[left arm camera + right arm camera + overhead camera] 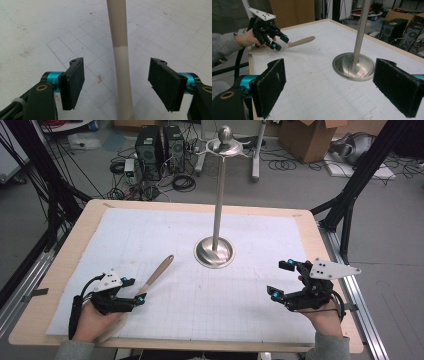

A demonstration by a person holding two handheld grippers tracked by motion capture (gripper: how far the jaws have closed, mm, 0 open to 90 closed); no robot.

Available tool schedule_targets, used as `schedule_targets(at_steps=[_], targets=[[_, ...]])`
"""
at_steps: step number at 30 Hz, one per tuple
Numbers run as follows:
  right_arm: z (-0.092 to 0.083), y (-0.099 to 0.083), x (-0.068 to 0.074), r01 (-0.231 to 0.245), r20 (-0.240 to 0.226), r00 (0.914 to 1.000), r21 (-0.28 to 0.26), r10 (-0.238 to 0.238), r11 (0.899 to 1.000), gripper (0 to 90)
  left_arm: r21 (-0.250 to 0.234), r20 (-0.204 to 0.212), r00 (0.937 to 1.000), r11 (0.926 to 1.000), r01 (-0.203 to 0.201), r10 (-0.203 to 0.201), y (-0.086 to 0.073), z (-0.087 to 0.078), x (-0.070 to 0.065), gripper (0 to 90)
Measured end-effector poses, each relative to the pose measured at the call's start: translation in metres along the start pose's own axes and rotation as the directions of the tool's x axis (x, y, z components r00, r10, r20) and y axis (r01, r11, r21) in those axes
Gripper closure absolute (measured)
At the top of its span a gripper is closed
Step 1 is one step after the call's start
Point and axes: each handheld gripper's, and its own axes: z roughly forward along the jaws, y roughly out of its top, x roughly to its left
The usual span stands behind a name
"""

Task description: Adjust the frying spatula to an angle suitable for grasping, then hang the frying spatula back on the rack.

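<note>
My left tool [116, 82] is spread, pads clear of the wooden spatula handle [120, 50] running straight up between them, lying flat on the white grid sheet [37, 30]. No legible writing or brand seen anywhere. My right tool [329, 87] is spread too, nothing between its pads. Ahead of it sits the steel stand [353, 65], with open sheet all around. Surface edge [320, 245] lies farther out.
</note>
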Motion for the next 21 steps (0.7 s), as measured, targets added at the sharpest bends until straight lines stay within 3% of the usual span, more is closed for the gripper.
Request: schedule_targets(at_steps=[12,21], targets=[[0.0040,0.0000,-0.0004,0.001,-0.007,1.0000,0.008,-0.001,1.000,10.2,0.020,-0.007,0.9996,0.9994,-0.027,0.027,0.0001,0.0003,-0.0040,34.0],[0.0053,-0.0007,-0.0012,-0.002,-0.011,0.9999,0.013,0.002,1.000,10.2,0.069,-0.005,0.9991,0.9967,-0.042,0.042,0.0009,0.0037,-0.0078,43.3]])
